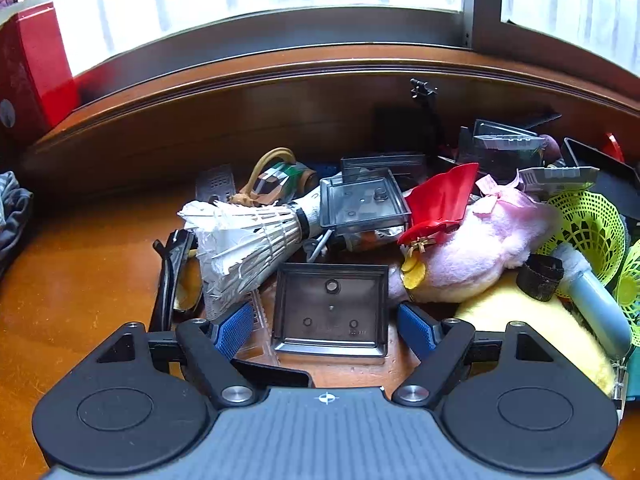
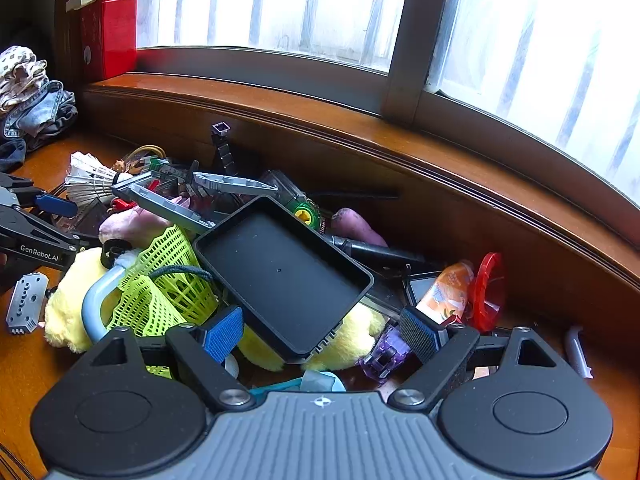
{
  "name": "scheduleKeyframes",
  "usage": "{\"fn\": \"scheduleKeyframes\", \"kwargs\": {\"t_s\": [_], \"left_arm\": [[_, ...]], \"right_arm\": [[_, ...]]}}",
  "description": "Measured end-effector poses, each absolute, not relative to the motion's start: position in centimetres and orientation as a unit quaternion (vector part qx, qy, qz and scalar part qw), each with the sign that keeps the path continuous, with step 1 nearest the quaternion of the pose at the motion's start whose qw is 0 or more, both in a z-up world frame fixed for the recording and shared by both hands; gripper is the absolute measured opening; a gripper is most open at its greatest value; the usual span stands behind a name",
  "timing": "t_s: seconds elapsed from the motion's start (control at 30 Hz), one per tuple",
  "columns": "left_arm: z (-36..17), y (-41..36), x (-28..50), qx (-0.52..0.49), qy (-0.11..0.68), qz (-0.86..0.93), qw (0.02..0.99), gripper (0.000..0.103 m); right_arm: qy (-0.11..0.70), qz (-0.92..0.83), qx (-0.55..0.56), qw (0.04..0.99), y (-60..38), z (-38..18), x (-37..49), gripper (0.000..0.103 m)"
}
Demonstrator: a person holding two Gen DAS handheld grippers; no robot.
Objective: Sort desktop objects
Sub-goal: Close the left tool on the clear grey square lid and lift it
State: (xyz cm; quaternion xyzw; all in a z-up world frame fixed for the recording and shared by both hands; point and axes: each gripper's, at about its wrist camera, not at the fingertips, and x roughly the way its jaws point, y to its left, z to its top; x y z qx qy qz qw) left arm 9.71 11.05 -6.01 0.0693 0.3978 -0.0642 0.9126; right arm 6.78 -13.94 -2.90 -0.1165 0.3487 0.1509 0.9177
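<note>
A glossy brown wooden desk [image 1: 80, 280] sits against a raised wooden sill [image 2: 360, 128] below a bright window with grey metal frames [image 2: 404, 40] and pale curtains. A red box [image 2: 108, 32] stands on the sill at the left, and folded clothes [image 2: 32, 92] lie at the desk's left edge.

A heap of small objects covers the desk's middle. The left gripper [image 1: 331, 330] has its jaws spread wide, one on each side of a smoky clear plastic tray [image 1: 331, 308] lying flat on the desk, not touching it. Beside the tray lie a white shuttlecock [image 1: 244, 240] and a pink plush toy [image 1: 480, 248].

The right gripper [image 2: 322, 332] is also wide open, hovering at a black rectangular tray [image 2: 284, 276] tilted atop a yellow plush toy [image 2: 64, 312] and green mesh shuttlecocks [image 2: 168, 284].
</note>
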Motion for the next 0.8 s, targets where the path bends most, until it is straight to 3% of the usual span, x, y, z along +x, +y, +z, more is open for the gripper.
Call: {"fn": "scheduleKeyframes", "kwargs": {"t_s": [0.17,0.27,0.3,0.67,0.8], "left_arm": [[-6.2,11.3,9.9,0.066,0.395,-0.074,0.913,0.085],[-6.5,11.6,10.3,0.058,0.4,-0.068,0.912,0.102],[-6.6,11.9,10.4,0.051,0.403,-0.065,0.912,0.103],[-6.5,11.7,10.2,0.051,0.405,-0.046,0.912,0.103],[-6.1,10.6,9.3,0.077,0.384,-0.046,0.919,0.091]], "right_arm": [[0.353,0.151,-0.111,0.917,-14.0,-3.1,6.9,0.088],[0.361,0.145,-0.106,0.915,-13.9,-3.4,7.1,0.093],[0.363,0.144,-0.104,0.915,-13.9,-3.4,7.2,0.093],[0.371,0.152,-0.097,0.911,-13.8,-4.0,7.0,0.091],[0.364,0.151,-0.103,0.913,-13.7,-3.8,6.8,0.09]]}}
